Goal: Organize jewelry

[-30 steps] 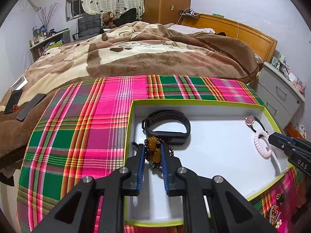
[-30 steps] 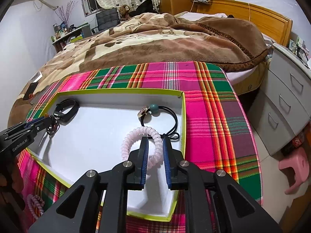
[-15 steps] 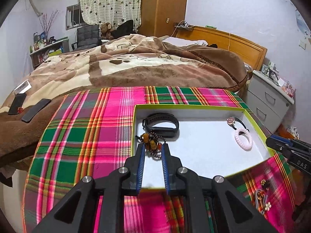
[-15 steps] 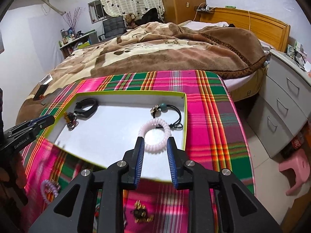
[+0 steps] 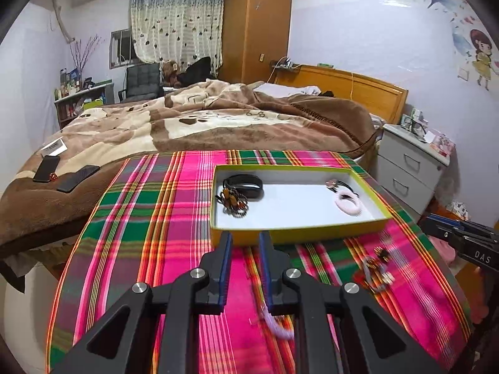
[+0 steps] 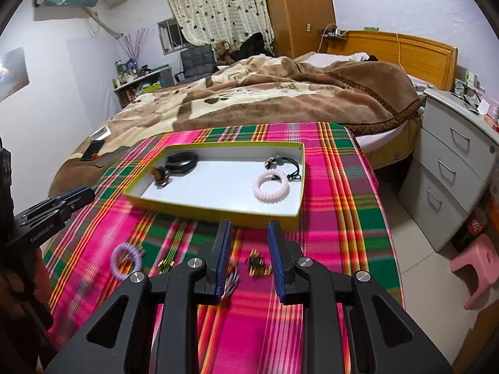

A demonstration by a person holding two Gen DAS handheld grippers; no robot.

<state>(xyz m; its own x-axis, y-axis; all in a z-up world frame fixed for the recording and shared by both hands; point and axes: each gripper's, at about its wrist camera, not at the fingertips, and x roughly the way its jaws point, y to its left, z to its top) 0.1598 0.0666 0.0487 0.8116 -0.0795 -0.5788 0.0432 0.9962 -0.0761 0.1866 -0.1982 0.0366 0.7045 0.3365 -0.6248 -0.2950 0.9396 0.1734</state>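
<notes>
Plaid cloth (image 6: 327, 187) lies bare (right of tray (image 6: 218, 210)) to its edge.

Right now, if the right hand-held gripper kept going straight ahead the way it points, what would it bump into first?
Probably the small gold pieces on the plaid cloth, lying just beyond the open right hand-held gripper; past them stands the yellow-rimmed box. Depth is unclear.

Cloth (image 6: 336, 193) is loud pink, green and orange plaid. The tray (image 6: 215, 210) is white inside with a yellow-green rim, holding a pink coil (image 6: 270, 185) and a black band (image 6: 182, 162).
</notes>
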